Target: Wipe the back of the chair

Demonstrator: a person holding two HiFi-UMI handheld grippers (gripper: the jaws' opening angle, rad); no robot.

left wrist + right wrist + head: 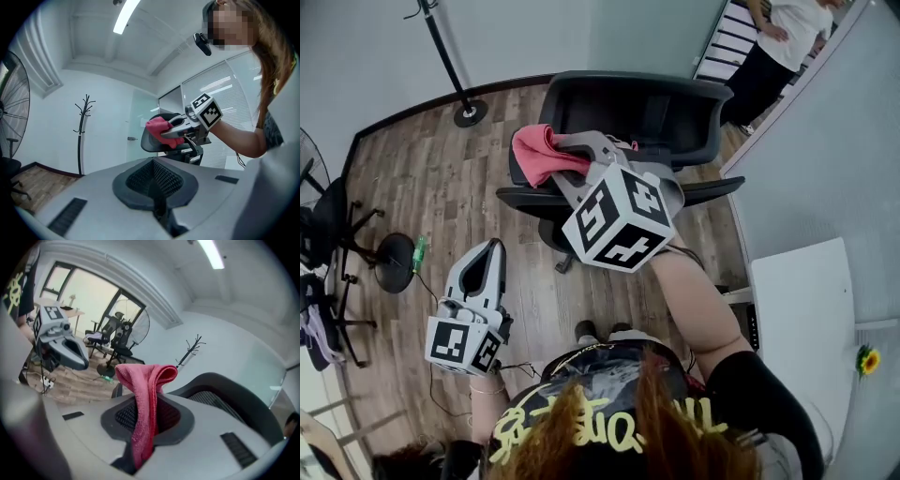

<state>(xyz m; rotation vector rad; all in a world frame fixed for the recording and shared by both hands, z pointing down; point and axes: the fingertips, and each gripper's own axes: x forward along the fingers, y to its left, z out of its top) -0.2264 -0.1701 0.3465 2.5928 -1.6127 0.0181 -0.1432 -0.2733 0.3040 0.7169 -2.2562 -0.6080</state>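
Right gripper clamps the pink cloth at the left end of the chair back — it runs rightward across upper centre. Left gripper — jaws together, empty, lower left.

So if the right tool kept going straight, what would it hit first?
Probably the chair back, just ahead of the right tool and its cloth. Depth is unclear, so it might skim past the edge.

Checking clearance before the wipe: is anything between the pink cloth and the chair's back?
Nothing visible does. The pink terry cloth in the right claw is right beside the black mesh chair back.
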